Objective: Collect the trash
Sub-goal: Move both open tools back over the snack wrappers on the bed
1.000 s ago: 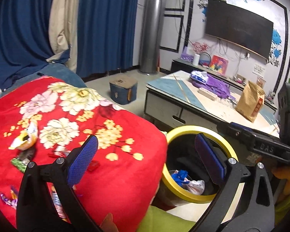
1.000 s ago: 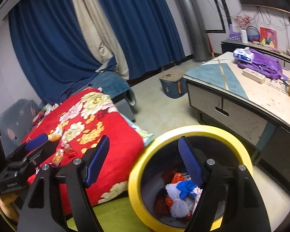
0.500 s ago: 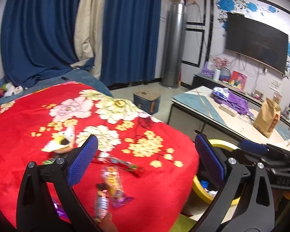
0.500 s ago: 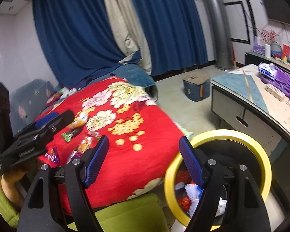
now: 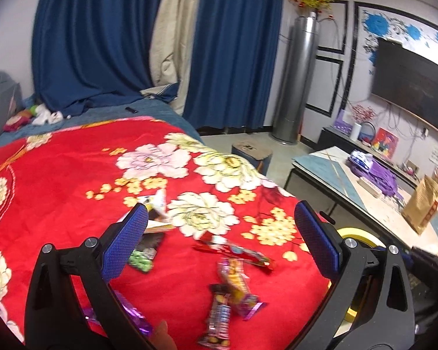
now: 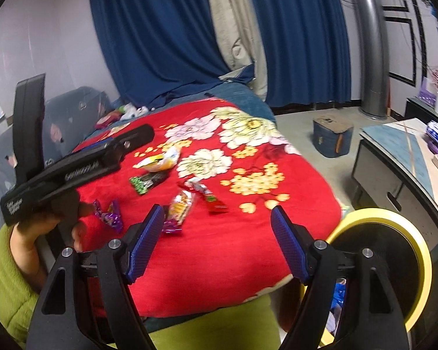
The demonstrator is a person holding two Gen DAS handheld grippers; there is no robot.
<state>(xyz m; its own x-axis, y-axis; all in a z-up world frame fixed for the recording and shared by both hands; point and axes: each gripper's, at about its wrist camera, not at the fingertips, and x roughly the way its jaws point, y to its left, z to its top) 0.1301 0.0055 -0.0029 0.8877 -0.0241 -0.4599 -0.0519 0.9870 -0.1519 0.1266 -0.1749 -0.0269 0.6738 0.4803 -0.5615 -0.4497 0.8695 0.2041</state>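
Several snack wrappers lie on a red flowered blanket: a red one, a yellow-orange one, a brown one, a green-black one, a purple one and a yellow-white one. My left gripper is open and empty above them. My right gripper is open and empty over the blanket's near edge. A yellow-rimmed black bin stands at the right, with trash inside.
A low table with a purple bag and a brown paper bag stands right of the bed. A small blue box sits on the floor. Blue curtains and a silver column are behind. My green-clad legs are below.
Both grippers have swung left from over the bin to the blanket. The wrappers are now in front of them. Both stay open.
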